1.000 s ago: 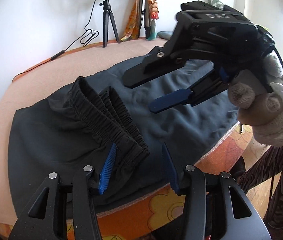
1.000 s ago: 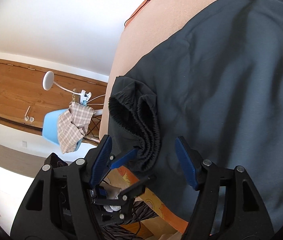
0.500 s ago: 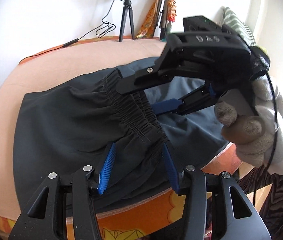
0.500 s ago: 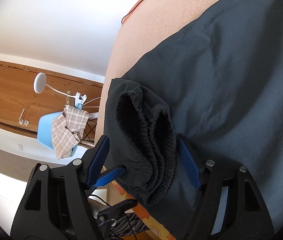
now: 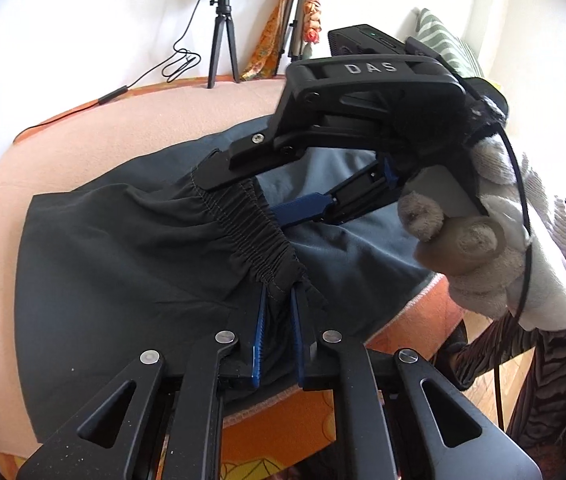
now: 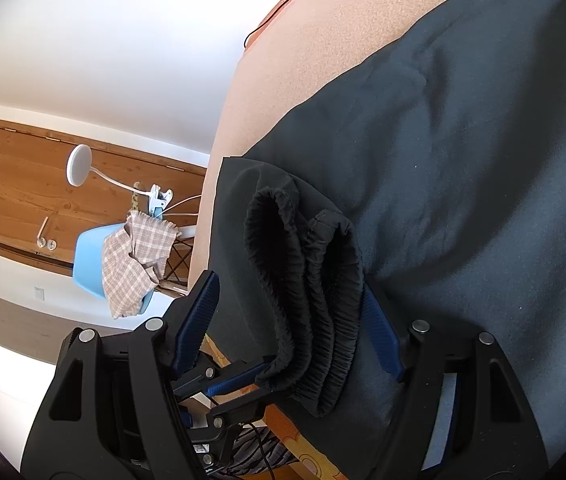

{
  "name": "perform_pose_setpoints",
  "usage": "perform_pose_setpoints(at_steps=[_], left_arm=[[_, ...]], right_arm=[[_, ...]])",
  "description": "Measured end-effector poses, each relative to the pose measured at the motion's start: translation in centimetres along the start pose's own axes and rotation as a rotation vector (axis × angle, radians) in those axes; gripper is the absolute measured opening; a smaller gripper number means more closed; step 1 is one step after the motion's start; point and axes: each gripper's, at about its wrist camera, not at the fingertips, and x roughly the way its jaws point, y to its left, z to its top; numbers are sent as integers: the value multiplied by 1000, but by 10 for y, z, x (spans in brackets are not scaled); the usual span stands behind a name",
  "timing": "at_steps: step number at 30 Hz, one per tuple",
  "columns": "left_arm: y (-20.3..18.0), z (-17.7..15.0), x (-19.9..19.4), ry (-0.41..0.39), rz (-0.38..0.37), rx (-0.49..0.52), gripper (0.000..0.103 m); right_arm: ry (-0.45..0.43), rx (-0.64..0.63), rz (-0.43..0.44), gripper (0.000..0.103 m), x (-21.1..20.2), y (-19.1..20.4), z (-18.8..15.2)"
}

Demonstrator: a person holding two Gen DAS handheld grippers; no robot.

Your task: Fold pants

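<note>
Gripping: left gripper [image 5: 277,316], blue pads drawn narrow, having just been closing, pinching the near end of the gathered waistband [image 5: 251,232].
Straddling: right gripper [image 6: 291,320], jaws wide; the bunched waistband lies between its pads, the right pad probably brushing the cloth, no clamp seen.
Pants: dark grey pants [image 5: 123,280] spread flat on the peach blanket [image 5: 103,140] over the bed, waistband end at the near edge.
Hand: gloved right hand [image 5: 495,248] around the right gripper's handle.
Background: ring light tripod [image 5: 221,36] by the wall; blue chair [image 6: 91,264] with checked cloth.
</note>
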Motion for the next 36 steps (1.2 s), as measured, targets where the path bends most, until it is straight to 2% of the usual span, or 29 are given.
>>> perform_pose_setpoints(at_steps=[4, 9, 10, 11, 13, 16, 20, 23, 25, 29, 33, 36], left_arm=[[-5, -5, 4, 11, -15, -7, 10], [-1, 2, 2, 39, -5, -63, 23], [0, 4, -2, 40, -14, -67, 25], [0, 4, -8, 37, -23, -73, 28], [2, 4, -24, 11, -35, -97, 31], [9, 4, -51, -55, -28, -130, 32], [20, 4, -80, -119, 79, -130, 35], [34, 5, -90, -156, 110, -197, 36], [44, 11, -82, -146, 123, -226, 37], [50, 18, -62, -124, 105, -254, 37], [37, 32, -46, -98, 82, -212, 37], [20, 45, -33, -87, 58, -172, 42]], right_arm=[[-4, -21, -14, 73, 2, 4, -2], [-15, -107, -90, 70, 10, 21, -7], [-12, -138, -118, 61, 12, 26, -9], [-1, -163, -137, 45, 14, 29, -10], [11, -184, -166, 24, 16, 31, -11], [6, -193, -151, 19, 8, 32, -8], [-14, -227, -129, 18, -17, 43, -2], [-29, -245, -123, 18, -43, 46, 3], [-42, -238, -128, 18, -62, 40, 6], [-85, -202, -157, 18, -105, 18, 9], [-121, -150, -169, 18, -150, -8, 13], [-140, -117, -189, 18, -182, -24, 14]])
